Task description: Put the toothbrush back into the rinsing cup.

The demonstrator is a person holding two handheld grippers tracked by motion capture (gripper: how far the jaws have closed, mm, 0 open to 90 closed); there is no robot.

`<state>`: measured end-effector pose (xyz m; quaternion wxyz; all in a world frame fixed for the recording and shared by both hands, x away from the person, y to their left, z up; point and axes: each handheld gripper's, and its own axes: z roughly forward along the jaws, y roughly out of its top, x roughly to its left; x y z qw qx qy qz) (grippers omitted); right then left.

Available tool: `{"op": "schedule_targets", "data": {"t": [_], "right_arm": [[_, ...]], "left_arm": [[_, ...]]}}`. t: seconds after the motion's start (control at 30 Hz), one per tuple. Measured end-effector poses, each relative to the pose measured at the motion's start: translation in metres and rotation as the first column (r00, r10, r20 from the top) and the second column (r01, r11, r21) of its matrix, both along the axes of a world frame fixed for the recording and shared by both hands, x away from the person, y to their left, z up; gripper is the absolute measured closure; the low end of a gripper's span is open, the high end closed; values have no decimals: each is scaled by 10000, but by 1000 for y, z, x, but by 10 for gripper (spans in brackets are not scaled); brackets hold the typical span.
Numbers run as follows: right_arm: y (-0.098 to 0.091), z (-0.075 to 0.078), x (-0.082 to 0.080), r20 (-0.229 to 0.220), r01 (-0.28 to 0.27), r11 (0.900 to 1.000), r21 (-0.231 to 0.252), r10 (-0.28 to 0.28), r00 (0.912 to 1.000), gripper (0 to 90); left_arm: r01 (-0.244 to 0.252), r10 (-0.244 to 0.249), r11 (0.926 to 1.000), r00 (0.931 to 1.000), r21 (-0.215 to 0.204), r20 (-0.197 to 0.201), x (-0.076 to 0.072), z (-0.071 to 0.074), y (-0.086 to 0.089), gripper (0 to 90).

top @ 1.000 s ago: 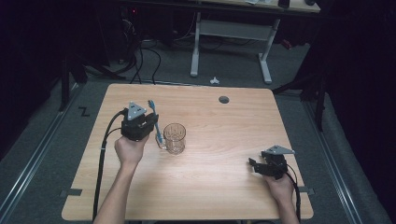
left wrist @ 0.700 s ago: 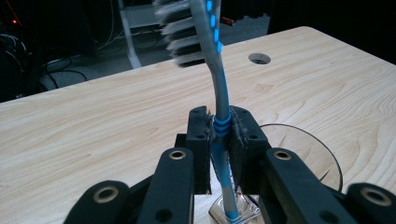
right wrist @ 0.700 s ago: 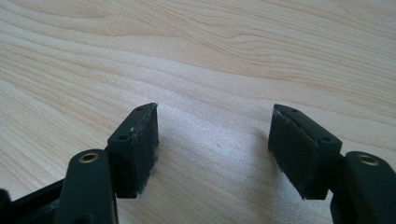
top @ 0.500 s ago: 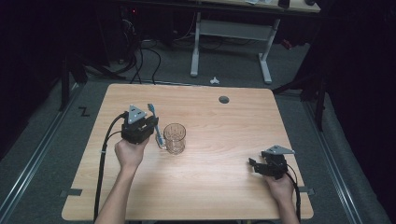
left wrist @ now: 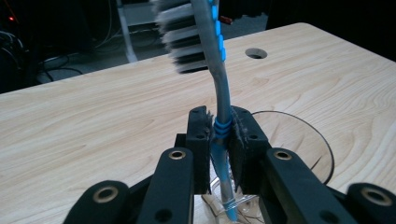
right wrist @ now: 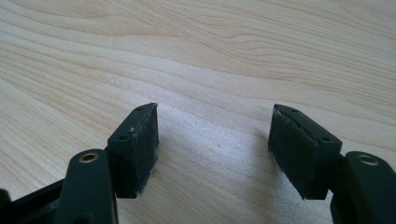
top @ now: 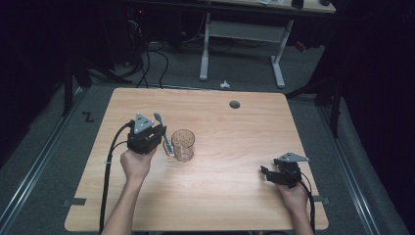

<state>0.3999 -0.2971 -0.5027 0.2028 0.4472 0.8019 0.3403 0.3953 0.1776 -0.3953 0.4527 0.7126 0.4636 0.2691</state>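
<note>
A blue toothbrush with grey-white bristles stands nearly upright between the pads of my left gripper, which is shut on its handle. In the high view that gripper is at the table's left middle, with the toothbrush just left of a clear glass cup. The handle's lower end hangs at the cup's rim; I cannot tell whether it is inside. My right gripper rests near the front right, open, with bare wood between its jaws.
The wooden table has a round cable hole at the back right. A black cable trails from the left gripper toward the front edge. Beyond the table are a white desk frame and floor cables.
The left gripper with the toothbrush has drifted slightly toward the near edge beside the cup. The right gripper has stayed put.
</note>
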Motion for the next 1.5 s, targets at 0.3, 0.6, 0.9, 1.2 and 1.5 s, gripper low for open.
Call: {"op": "schedule_targets", "data": {"t": [0.3, 0.6, 0.9, 1.2, 1.5], "right_arm": [[0, 0, 0, -4, 4, 10000, 3, -4, 10000, 338], [0, 0, 0, 8, -11, 10000, -3, 11, 10000, 338], [0, 0, 0, 8, -13, 10000, -4, 13, 10000, 338], [0, 0, 0, 8, -14, 10000, -5, 14, 10000, 338], [0, 0, 0, 8, -15, 10000, -5, 15, 10000, 338]], "left_arm": [[-33, 33, 9999, 10000, 96, -6, -2, -4, -1, 790], [-203, 201, 9997, 9997, 124, 98, -3, -9, -1, 798], [-134, 134, 9998, 9999, 164, -2, -5, -13, -2, 796], [30, -28, 9996, 10000, 280, -63, -8, -16, -4, 792], [11, -17, 9985, 9999, 542, 103, -11, -15, -6, 794]]}}
